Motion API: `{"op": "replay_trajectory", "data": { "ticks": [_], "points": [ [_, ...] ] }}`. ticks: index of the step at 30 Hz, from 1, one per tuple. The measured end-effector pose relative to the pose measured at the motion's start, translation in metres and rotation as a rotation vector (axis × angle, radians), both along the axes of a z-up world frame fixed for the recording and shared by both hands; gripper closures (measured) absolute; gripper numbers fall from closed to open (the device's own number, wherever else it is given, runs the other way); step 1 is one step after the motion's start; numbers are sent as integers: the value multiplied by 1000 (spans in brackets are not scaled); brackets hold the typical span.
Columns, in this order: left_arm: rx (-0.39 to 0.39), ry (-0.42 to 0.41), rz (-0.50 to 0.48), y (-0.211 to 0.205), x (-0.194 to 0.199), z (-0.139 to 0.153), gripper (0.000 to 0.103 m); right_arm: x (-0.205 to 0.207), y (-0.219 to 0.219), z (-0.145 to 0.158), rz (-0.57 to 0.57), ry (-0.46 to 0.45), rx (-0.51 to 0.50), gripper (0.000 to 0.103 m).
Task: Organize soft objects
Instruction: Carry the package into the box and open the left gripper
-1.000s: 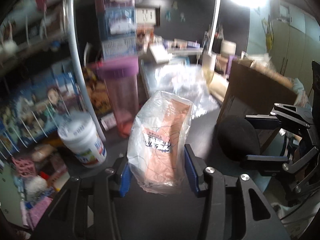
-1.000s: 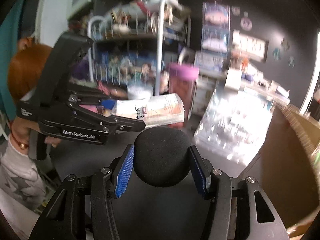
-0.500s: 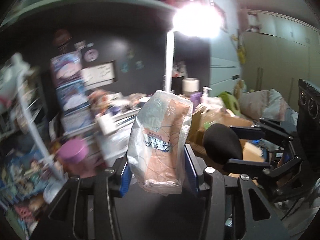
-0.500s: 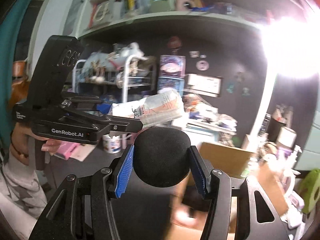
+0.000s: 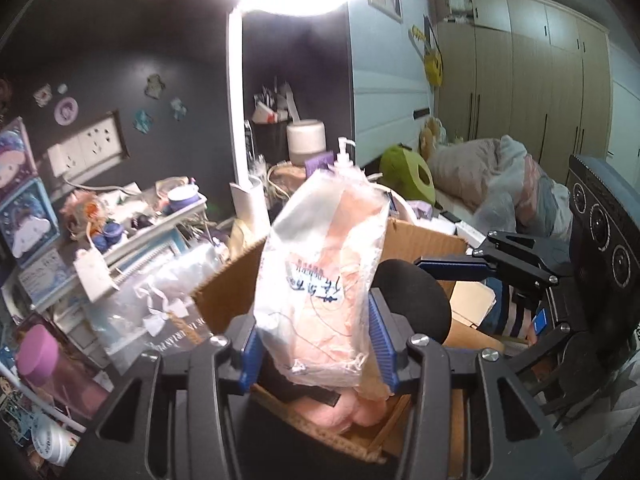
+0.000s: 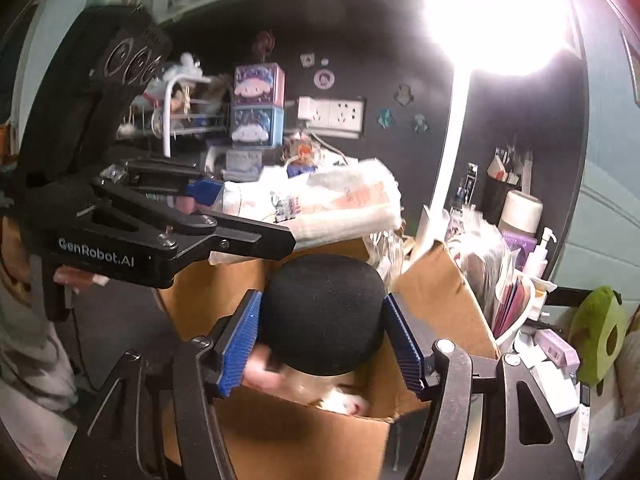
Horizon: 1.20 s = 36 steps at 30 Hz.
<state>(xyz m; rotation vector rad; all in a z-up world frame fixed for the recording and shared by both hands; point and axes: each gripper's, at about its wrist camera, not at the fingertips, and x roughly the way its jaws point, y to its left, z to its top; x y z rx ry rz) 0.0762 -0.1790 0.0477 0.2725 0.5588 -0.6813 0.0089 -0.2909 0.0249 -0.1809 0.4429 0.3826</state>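
My left gripper (image 5: 316, 344) is shut on a clear plastic bag of pink soft stuff (image 5: 324, 280) and holds it above an open cardboard box (image 5: 228, 292). My right gripper (image 6: 324, 332) is shut on a black foam ball (image 6: 324, 312), also over the box (image 6: 304, 436). The ball shows in the left wrist view (image 5: 416, 300), just right of the bag. The bag shows in the right wrist view (image 6: 340, 200), held by the left gripper at upper left. Pink and white soft things (image 5: 340, 412) lie inside the box.
A white lamp pole (image 5: 240, 120) stands behind the box with a bright lamp above. A cluttered shelf (image 5: 132, 232) and a pink cup (image 5: 40, 360) are at left. A pump bottle (image 6: 538, 256), a green plush (image 6: 596, 332) and a bed (image 5: 500, 184) are at right.
Both grippers have swung from the left shelf side to the right and now hang over the cardboard box. Each still holds its object.
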Motion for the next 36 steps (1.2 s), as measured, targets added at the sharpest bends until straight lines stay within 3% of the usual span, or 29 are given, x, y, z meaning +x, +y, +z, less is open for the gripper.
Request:
{"op": "replay_trajectory", "data": {
  "ticks": [10,13,18,28,33,36],
  "points": [
    [68,40,11,-13,7,-17,57,10,-8,-15,25,32,6,34],
    [67,45,10,-12,7,-17,50,11,-9,-14,24,29,12,33],
    [62,40,11,-12,5,-16,28,11,-9,-14,20,30,13,33],
    [0,32,40,5,-1,-3,23,9,-12,-10,9,25,11,32],
    [-50,-1,92,23,-14,5,10,7,-7,-1,26,5,23,31],
    [-99,-29,146,41,-25,10,1,4,-4,9,59,-24,41,21]
  ]
}}
